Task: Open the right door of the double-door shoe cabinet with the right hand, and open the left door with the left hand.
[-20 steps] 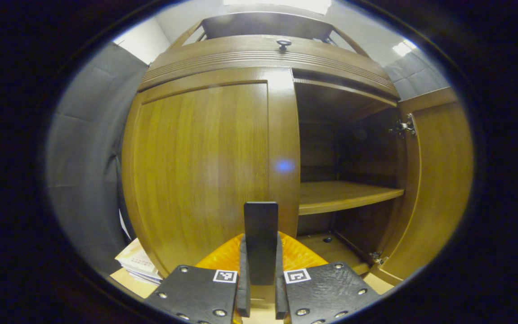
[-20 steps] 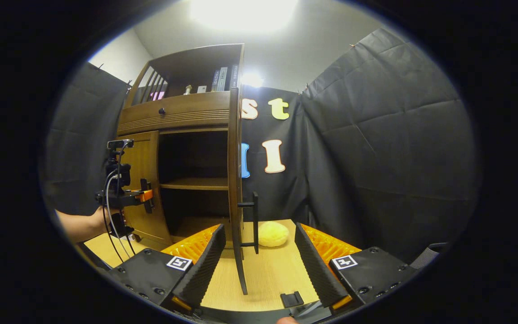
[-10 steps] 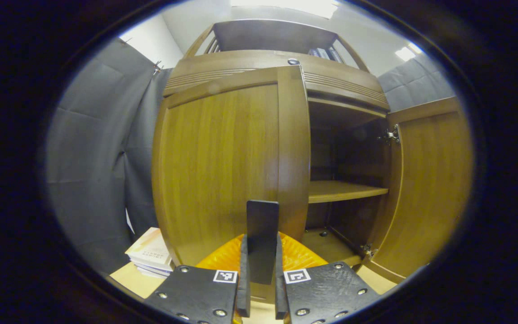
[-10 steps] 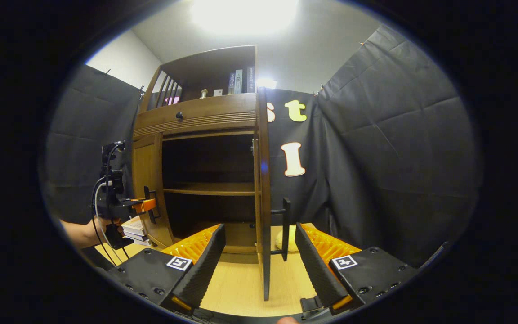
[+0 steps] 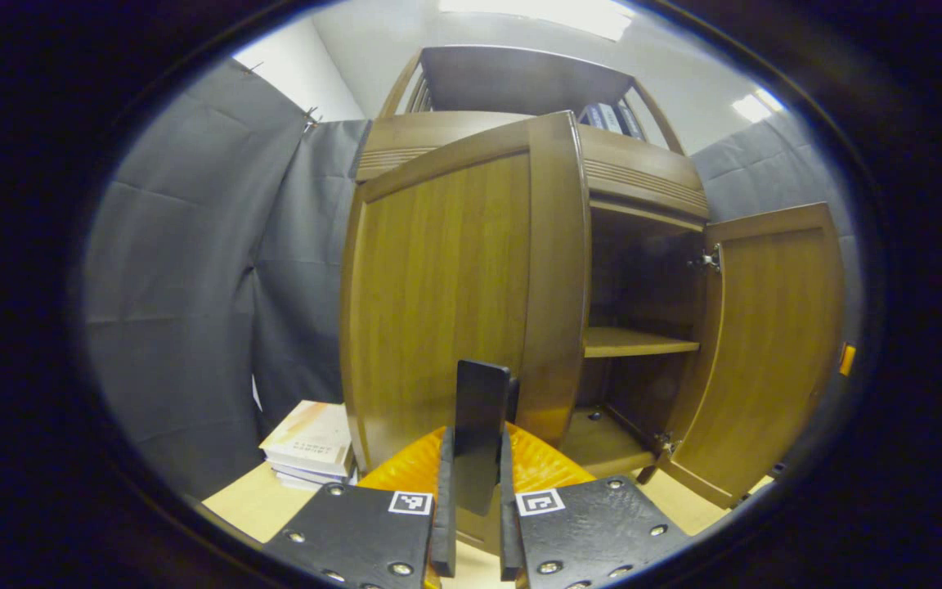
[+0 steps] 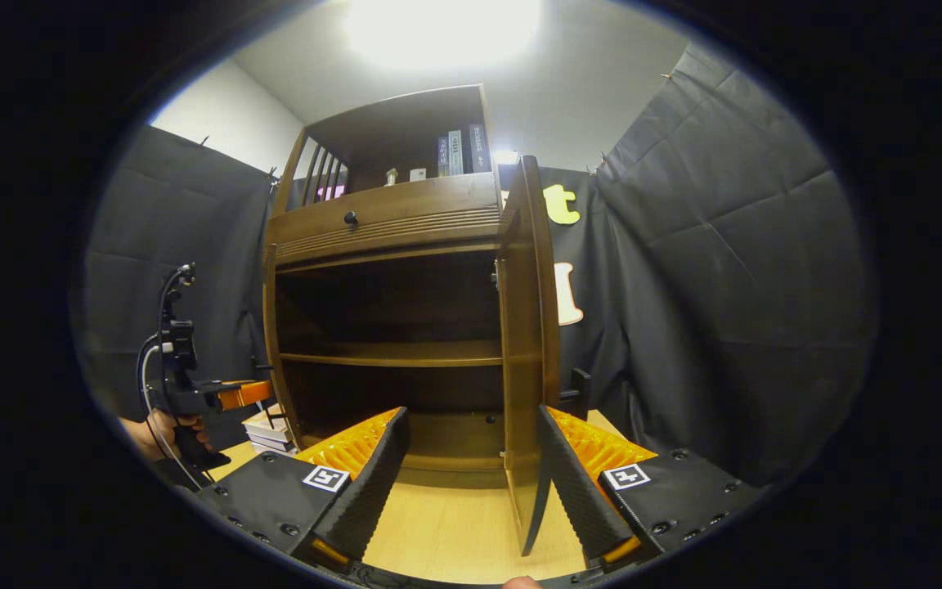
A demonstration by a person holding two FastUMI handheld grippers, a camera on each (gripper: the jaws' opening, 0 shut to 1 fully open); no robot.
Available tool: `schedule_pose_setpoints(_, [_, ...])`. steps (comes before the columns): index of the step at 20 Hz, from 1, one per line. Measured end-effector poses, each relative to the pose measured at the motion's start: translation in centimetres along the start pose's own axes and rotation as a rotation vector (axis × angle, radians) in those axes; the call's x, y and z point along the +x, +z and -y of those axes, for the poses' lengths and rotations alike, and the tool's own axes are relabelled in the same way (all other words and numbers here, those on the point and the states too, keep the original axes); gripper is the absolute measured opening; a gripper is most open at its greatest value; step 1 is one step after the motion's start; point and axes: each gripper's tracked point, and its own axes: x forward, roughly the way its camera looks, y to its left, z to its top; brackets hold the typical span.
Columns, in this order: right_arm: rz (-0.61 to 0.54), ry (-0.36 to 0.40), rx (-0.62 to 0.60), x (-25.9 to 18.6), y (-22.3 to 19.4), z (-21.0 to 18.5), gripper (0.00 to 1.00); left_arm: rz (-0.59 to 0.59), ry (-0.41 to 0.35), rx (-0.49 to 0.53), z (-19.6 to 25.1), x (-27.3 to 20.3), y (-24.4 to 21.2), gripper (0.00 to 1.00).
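Observation:
The wooden shoe cabinet (image 6: 389, 221) stands with both doors swung out. In the left gripper view the left door (image 5: 446, 286) stands partly open, and my left gripper (image 5: 476, 458) is shut on its dark bar handle (image 5: 481, 401). The right door (image 5: 765, 352) hangs wide open, showing the inner shelf (image 5: 639, 342). In the right gripper view the right door (image 6: 530, 352) is nearly edge-on, its handle (image 6: 579, 388) behind it. My right gripper (image 6: 471, 483) is open and holds nothing. The left gripper (image 6: 201, 397), held by a hand (image 6: 152, 429), is at the left door's edge (image 6: 271, 343).
A stack of books (image 5: 307, 446) lies on the wooden floor board left of the cabinet. More books (image 6: 459, 151) stand on the top shelf above a drawer with a knob (image 6: 350, 218). Black cloth walls close in both sides.
The left door has swung further open with my left gripper on its handle. The right door stands wider, and the right gripper's view has shifted so the door now shows its inner face.

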Motion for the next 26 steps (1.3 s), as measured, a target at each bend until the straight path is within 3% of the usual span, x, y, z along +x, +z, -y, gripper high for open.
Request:
schedule_pose_setpoints(1, [0.003, 0.011, 0.005, 0.2, 0.0, -0.6, 0.92, 0.001, 0.000, -0.001, -0.4, -0.5, 0.1, 0.22])
schedule_pose_setpoints(3, [0.005, 0.029, -0.001, 0.5, 0.0, -1.7, 0.92, 0.004, 0.009, 0.001, -1.3, -1.5, 0.1, 0.21])
schedule_pose_setpoints(4, [0.006, 0.035, -0.009, 0.7, 0.0, -2.1, 0.97, 0.005, 0.016, 0.003, -1.8, -1.9, 0.1, 0.21])
schedule_pose_setpoints(6, [0.002, 0.052, -0.017, 1.0, -0.2, -3.1, 0.92, 0.004, 0.029, 0.011, -2.7, -2.7, 0.2, 0.19])
schedule_pose_setpoints(14, [0.002, 0.106, -0.023, 2.1, -0.4, -7.5, 0.97, 0.007, 0.080, 0.019, -7.9, -5.6, 0.1, 0.19])
schedule_pose_setpoints(17, [0.001, 0.130, -0.021, 2.7, -0.6, -9.6, 0.97, -0.006, 0.092, 0.016, -9.6, -6.3, -0.4, 0.25])
schedule_pose_setpoints(18, [0.003, 0.135, -0.020, 2.9, -0.6, -10.2, 0.92, -0.009, 0.094, 0.013, -10.1, -6.7, -0.7, 0.22])
schedule_pose_setpoints(20, [0.000, 0.146, -0.022, 3.2, -0.8, -11.5, 0.97, -0.005, 0.095, 0.015, -11.2, -7.1, -0.7, 0.25])
schedule_pose_setpoints(21, [0.000, 0.150, -0.023, 3.2, -0.9, -12.1, 0.92, -0.001, 0.094, 0.024, -11.9, -7.3, -0.7, 0.24])
schedule_pose_setpoints(22, [0.000, 0.152, -0.026, 3.3, -0.9, -12.7, 0.97, 0.004, 0.112, 0.042, -13.0, -7.3, -0.7, 0.24])
schedule_pose_setpoints(23, [0.001, 0.152, -0.029, 3.3, -1.1, -13.2, 0.92, 0.006, 0.118, 0.049, -13.9, -7.3, -0.5, 0.23])
schedule_pose_setpoints(25, [-0.002, 0.149, -0.036, 3.5, -1.4, -14.1, 0.92, 0.009, 0.125, 0.038, -15.7, -7.9, -0.2, 0.19])
schedule_pose_setpoints(26, [-0.009, 0.145, -0.038, 3.5, -1.5, -14.5, 0.97, 0.013, 0.134, 0.040, -16.7, -8.1, -0.2, 0.23])
